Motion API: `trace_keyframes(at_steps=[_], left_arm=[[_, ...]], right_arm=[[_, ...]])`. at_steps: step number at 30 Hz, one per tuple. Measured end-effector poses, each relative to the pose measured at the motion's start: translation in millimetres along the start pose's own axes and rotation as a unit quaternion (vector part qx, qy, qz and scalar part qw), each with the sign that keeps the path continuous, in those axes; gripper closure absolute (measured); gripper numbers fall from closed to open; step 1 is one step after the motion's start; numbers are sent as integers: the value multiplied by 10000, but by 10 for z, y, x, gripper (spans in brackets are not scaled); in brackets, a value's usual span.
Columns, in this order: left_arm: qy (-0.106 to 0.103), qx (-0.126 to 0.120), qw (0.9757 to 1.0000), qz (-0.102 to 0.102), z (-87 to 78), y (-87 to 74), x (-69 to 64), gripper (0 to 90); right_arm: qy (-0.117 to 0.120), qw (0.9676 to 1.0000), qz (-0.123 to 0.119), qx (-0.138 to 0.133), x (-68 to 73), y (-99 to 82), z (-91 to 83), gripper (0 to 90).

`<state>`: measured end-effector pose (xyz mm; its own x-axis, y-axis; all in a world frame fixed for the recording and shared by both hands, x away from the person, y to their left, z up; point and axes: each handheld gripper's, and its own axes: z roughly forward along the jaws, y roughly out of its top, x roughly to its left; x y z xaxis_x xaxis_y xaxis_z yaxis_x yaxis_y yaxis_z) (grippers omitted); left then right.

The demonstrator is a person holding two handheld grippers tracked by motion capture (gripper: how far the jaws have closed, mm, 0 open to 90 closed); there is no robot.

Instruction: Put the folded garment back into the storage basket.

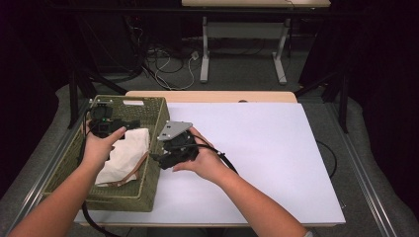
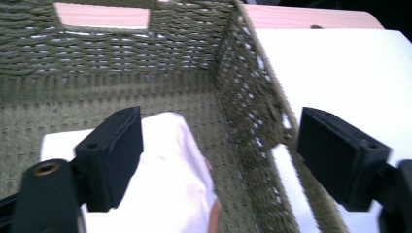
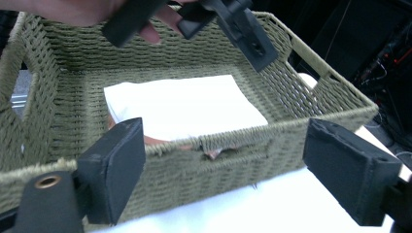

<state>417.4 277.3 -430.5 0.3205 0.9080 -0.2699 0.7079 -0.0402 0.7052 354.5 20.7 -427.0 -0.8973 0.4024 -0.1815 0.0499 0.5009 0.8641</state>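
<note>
A folded cloth lies in the basket on the table's left side.

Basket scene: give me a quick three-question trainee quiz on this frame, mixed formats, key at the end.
1. True or false: the folded white cloth lies inside the woven basket.
2. Multiple choice: where does the basket sit on the white table? A) far right edge B) left side C) centre
3. Short answer: how do the jaws of the left gripper and the right gripper stand, and is anything clamped between them?

Key: 1 true. 2 B. 3 both stand wide open, nothing clamped; the left one is above the cloth in the basket, the right one just outside the basket's near wall.
</note>
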Motion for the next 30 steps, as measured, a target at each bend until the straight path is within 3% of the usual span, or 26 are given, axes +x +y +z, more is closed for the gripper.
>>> trace_keyframes(at_steps=[5, 15, 20, 30], left_arm=[[-105, 64, 9998, 168, -1, -39, -104, 153], [-206, 42, 9986, 494, -42, -111, -416, 5], [-450, -130, 9978, 477, -76, -168, -589, 5], [-548, -120, 9948, 855, -93, -351, -935, 5]], right_arm=[[-92, 9999, 107, 77, -48, -66, -93, 112], [-222, 9990, 334, 183, -167, -239, -315, 1], [-297, 9984, 412, 251, -203, -342, -451, 0], [-426, 9970, 650, 42, -257, -548, -812, 0]])
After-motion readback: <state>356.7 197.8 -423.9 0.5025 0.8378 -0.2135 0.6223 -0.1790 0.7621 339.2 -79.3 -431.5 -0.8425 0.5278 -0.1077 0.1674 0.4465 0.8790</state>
